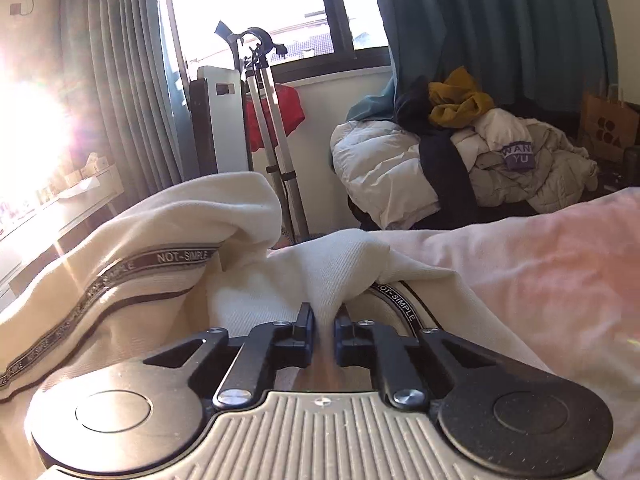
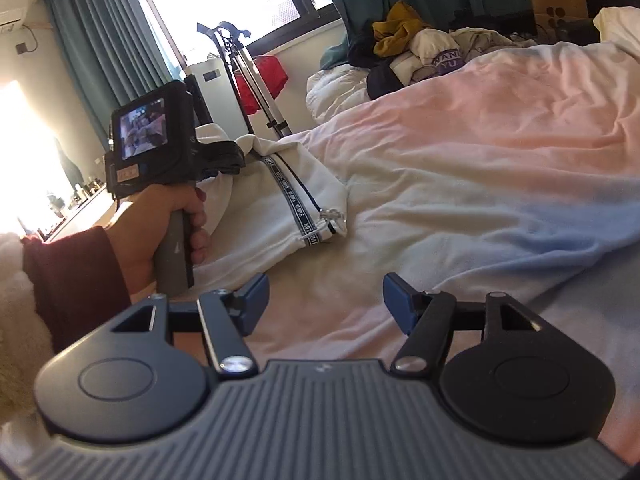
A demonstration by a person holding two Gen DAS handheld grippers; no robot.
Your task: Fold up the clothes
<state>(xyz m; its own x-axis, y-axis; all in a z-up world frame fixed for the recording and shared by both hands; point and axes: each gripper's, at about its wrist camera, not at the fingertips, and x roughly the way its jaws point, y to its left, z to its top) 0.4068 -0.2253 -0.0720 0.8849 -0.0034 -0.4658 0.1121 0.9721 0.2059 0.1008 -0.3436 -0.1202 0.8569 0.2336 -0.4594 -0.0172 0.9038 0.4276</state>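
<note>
A cream garment [image 1: 132, 280] with dark "NOT-SIMPLE" tape along its seam lies bunched on the bed. My left gripper [image 1: 324, 322] is shut on a raised fold of its cream cloth, which stands up between the pads. In the right wrist view the same garment [image 2: 288, 196] lies ahead and to the left, with its drawstring hem toward me. A person's hand [image 2: 176, 236] in a dark red sleeve holds the left gripper's handle over it. My right gripper [image 2: 325, 302] stands open above the bedsheet, short of the garment, with nothing between its blue pads.
A pink and pale blue bedsheet [image 2: 500, 128] covers the bed. A heap of clothes and a white duvet [image 1: 460, 152] sits at the far side under teal curtains. A tripod [image 1: 268, 120] and a white panel stand by the window. A brown paper bag [image 2: 560, 0] is far right.
</note>
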